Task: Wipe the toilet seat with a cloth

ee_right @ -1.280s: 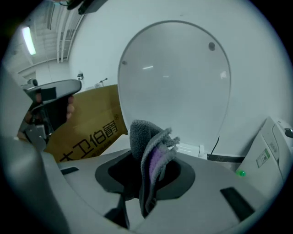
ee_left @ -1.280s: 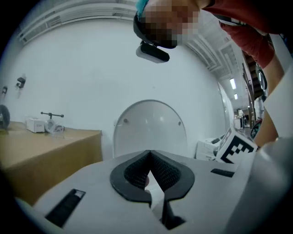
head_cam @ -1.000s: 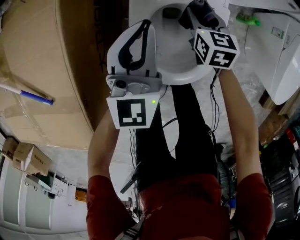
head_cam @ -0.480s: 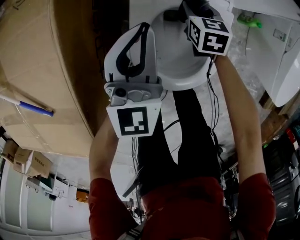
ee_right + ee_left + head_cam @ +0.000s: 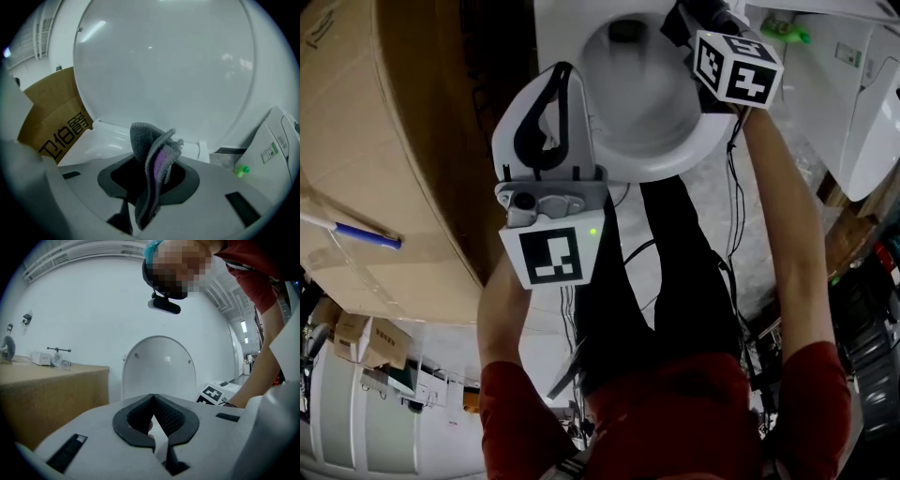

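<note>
The white toilet [image 5: 670,155] fills the top of the head view, its bowl open and its lid [image 5: 159,366] raised upright. My right gripper [image 5: 151,174] is shut on a folded grey cloth [image 5: 151,154] with a purple inner side, which sticks out past its jaws. It hangs over the right back part of the seat [image 5: 108,140], close to the lid [image 5: 164,65]; I cannot tell if the cloth touches. Its marker cube [image 5: 736,67] hides the jaws from above. My left gripper [image 5: 153,398] is shut and holds nothing, level at the toilet's left front [image 5: 546,117].
A big cardboard box [image 5: 384,159] stands close on the toilet's left, with a blue-tipped stick [image 5: 356,234] on it. A white appliance [image 5: 862,112] and a green object [image 5: 242,170] are on the right. The person's legs and cables [image 5: 731,234] lie below the bowl.
My right gripper with the cloth has gone forward and down, deeper over the toilet's right side toward the lid. More of the bowl shows now. The left gripper has held still.
</note>
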The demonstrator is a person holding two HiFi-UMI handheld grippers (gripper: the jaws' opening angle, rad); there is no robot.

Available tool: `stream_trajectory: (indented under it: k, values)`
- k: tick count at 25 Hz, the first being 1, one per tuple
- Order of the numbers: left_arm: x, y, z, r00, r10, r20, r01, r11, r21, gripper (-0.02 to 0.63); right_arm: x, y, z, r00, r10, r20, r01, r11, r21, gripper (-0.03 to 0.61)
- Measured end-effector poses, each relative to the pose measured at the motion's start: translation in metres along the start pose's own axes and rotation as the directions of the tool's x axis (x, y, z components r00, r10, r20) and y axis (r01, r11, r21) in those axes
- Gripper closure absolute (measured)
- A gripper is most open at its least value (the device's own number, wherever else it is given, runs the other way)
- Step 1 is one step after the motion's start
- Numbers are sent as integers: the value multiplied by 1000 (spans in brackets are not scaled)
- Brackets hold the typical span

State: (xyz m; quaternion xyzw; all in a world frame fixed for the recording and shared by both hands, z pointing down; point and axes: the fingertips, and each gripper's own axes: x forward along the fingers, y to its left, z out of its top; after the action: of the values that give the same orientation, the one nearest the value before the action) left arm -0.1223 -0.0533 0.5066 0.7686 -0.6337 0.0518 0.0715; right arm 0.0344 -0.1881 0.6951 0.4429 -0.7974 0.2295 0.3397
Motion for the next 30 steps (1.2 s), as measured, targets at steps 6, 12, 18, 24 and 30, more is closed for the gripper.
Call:
stream_trajectory:
  k: [6, 12, 18, 24, 30]
  values:
    - [-3, -22, 8, 997, -69, 22, 68, 997, 25, 601, -17, -49, -19, 996, -71, -47, 75, 994, 86, 462]
    - [-5, -29, 1, 995, -95, 1, 95, 995, 11, 601, -35, -85, -42, 987, -136, -89, 145, 984, 101, 462]
    - [-4, -31, -2, 995, -102, -1, 102, 994, 28, 601, -47, -79, -63, 983, -143, -112, 147, 989, 33, 468]
    - [-4, -32, -9, 994, -104, -29, 104, 994, 12, 601, -74, -50, -108, 981, -93, -170, 101, 994, 39, 468]
    - [-3, -30, -7, 995, -95, -23, 95, 995, 10, 601, -111, -25, -156, 979, -75, -191, 81, 996, 23, 468]
